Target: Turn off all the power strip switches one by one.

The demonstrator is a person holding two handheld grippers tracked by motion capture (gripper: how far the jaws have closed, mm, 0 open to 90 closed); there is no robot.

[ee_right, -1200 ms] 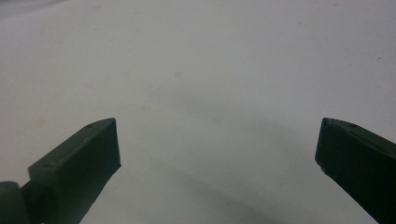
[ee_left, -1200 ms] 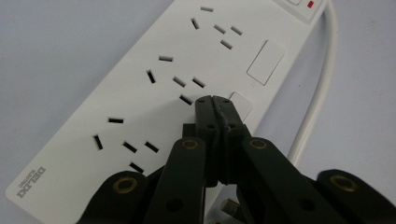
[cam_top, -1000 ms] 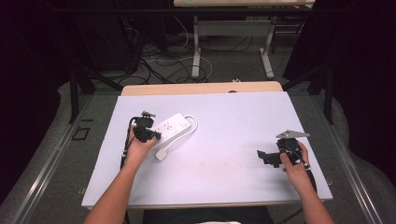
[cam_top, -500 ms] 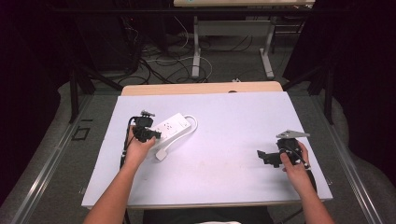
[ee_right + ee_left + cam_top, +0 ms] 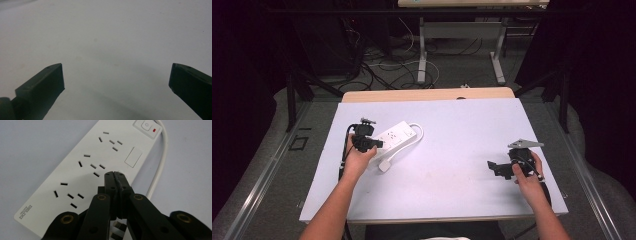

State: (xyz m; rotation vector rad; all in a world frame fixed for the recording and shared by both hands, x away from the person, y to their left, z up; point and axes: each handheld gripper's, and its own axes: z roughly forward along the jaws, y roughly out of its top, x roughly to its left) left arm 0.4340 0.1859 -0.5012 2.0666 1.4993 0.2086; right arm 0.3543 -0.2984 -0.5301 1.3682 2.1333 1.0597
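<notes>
A white power strip lies on the left part of the pale table, its white cable looped beside it. Grey lettering at its near corner reads DELI, seen upside down. The left gripper hovers over it, jaws pressed together on nothing. The right gripper rests well apart at the right, jaws wide.

One white power strip, one table and two hand-held grippers, left hand-held gripper, right hand-held gripper.
</notes>
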